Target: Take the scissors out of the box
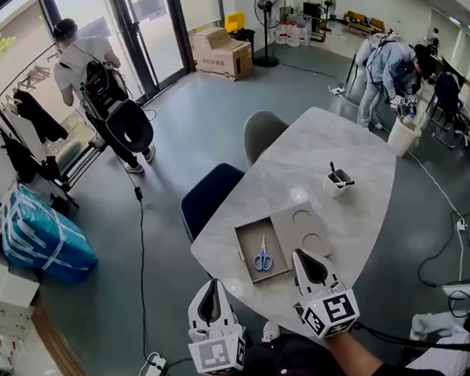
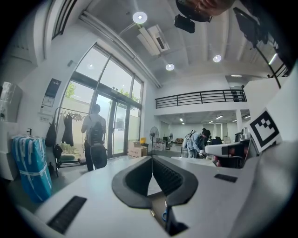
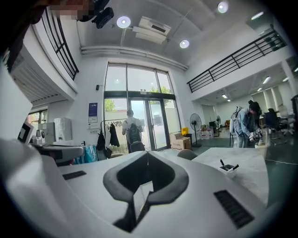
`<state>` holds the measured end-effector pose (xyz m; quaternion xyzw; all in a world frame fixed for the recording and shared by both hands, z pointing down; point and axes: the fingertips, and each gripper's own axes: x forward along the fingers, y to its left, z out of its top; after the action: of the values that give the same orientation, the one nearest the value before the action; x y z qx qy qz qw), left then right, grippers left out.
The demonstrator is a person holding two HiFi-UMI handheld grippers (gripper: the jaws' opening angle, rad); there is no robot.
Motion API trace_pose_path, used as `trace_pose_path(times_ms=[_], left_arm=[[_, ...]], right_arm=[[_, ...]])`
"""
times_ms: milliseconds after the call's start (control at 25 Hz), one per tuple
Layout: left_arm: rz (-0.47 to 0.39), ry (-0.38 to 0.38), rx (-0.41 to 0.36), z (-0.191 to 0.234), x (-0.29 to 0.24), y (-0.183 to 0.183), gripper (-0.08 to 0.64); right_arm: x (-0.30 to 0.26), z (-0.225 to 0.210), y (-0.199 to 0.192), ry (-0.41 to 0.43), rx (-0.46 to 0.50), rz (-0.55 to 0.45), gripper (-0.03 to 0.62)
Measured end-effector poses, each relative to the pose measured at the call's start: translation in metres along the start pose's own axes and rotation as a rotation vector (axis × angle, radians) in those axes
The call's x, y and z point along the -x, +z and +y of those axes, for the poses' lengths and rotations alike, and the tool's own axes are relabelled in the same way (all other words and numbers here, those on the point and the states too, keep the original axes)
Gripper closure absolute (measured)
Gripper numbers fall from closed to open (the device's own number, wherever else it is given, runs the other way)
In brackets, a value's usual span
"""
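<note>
Our left gripper (image 1: 213, 283) hovers at the near edge of the marble table (image 1: 334, 139), its jaws pressed together on nothing. At its one o'clock sits the open box (image 1: 245, 239). The blue-handled scissors (image 1: 263, 255) lie inside it, blades pointing to twelve. A grey panel (image 1: 306, 228) lies against the box at three o'clock. Our right gripper (image 1: 296, 254), jaws likewise together and empty, hovers at the box's four o'clock.
</note>
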<state>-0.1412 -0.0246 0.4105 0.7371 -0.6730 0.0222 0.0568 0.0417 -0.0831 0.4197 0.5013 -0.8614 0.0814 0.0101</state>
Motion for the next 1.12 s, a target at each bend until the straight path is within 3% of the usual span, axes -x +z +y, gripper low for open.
trace_pose_path(times_ms=[600,1120], left_arm=[[0.027,-0.157,-0.023,0.035,-0.074,0.007,0.543],[0.069,-0.401,-0.032,-0.024,-0.132,-0.014,0.543]], right_arm=[[-0.048,-0.007,0.0,-0.163,-0.024,0.004,0.595],[-0.009,-0.067,-0.018,-0.424,-0.057,0.024,0.595]])
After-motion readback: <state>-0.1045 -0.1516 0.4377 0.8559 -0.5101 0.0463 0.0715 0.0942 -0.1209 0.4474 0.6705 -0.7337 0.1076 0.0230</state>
